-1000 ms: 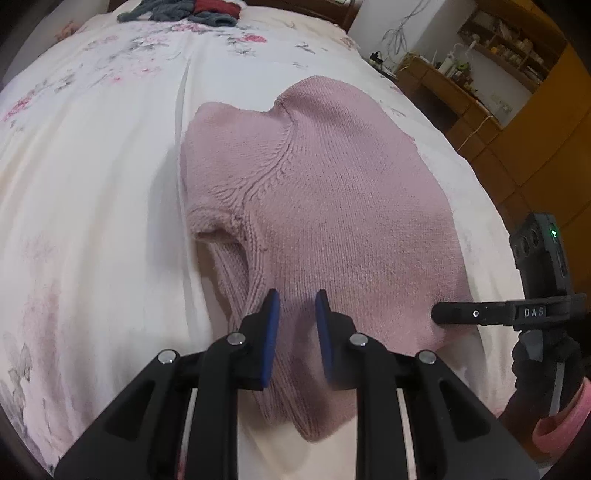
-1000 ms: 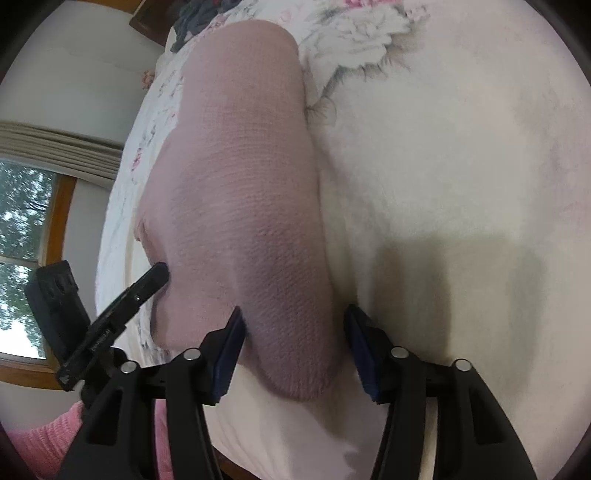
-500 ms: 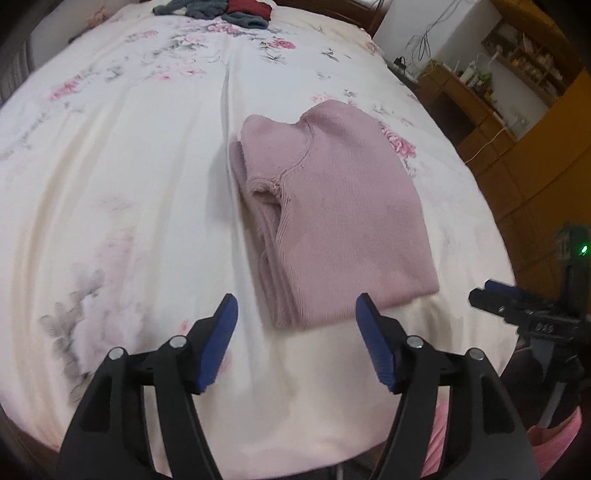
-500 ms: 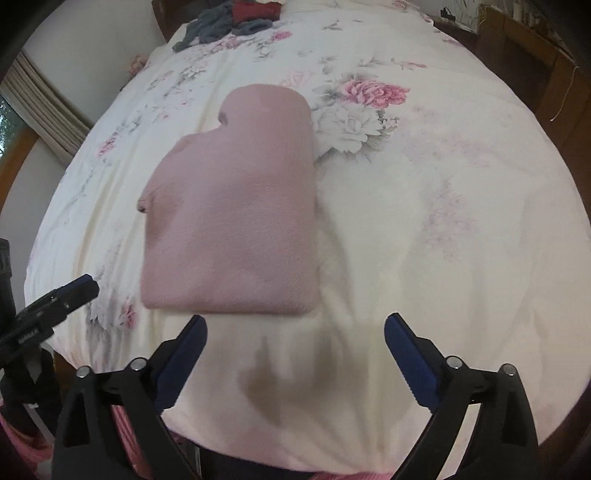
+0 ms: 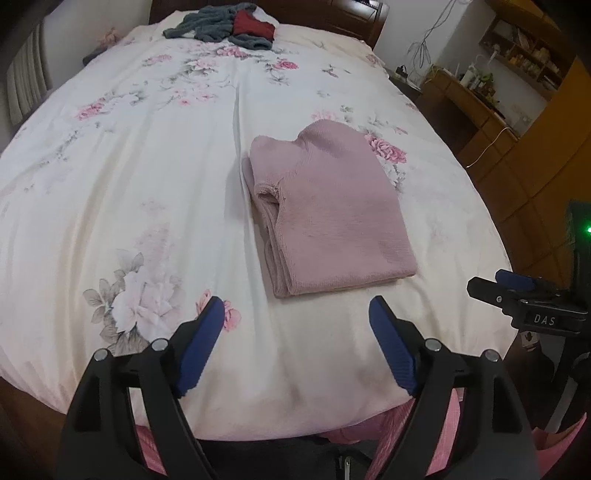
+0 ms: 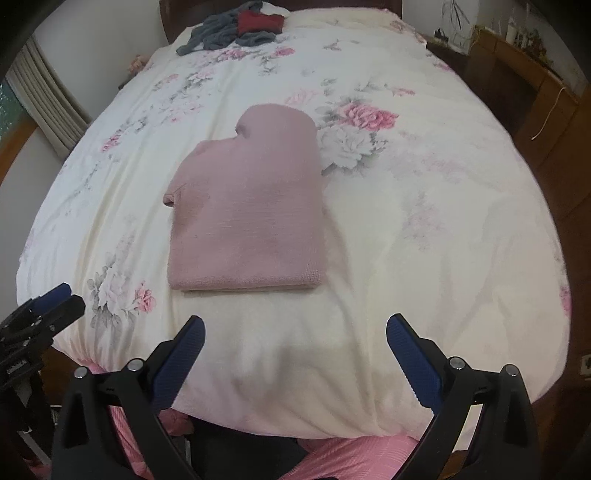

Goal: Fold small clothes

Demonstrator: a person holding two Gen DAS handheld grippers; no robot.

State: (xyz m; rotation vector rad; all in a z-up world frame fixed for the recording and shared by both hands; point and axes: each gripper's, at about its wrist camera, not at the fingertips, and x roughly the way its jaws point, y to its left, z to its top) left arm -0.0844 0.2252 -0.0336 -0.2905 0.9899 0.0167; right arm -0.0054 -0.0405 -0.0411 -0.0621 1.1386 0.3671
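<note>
1. Left gripper [image 5: 295, 334] stands with its blue-padded jaws spread wide, holding nothing and touching nothing; it hangs above the near edge of the bed.
2. Right gripper [image 6: 293, 349] is likewise spread wide and empty, clear of the fabric, over the same near edge. Its tip shows at the right side of the left wrist view, and the left gripper's tip shows at the left side of the right wrist view, so the two sit side by side and apart.
3. Just beyond both grippers lies the pink knitted sweater [image 5: 328, 210], folded into a flat, roughly rectangular bundle on the floral bedspread [image 5: 147, 184]. Its near hem lies short of the mattress edge, with a strip of bare bedspread between it and the fingertips.
4. Wide stretches of bedspread lie open to the left and right of the sweater and beyond it.
5. At the far end, near the headboard, sits a pile of grey and red clothes [image 5: 229, 24], well apart from the sweater.
6. Wooden furniture [image 5: 480, 107] stands along the right side of the bed.
</note>
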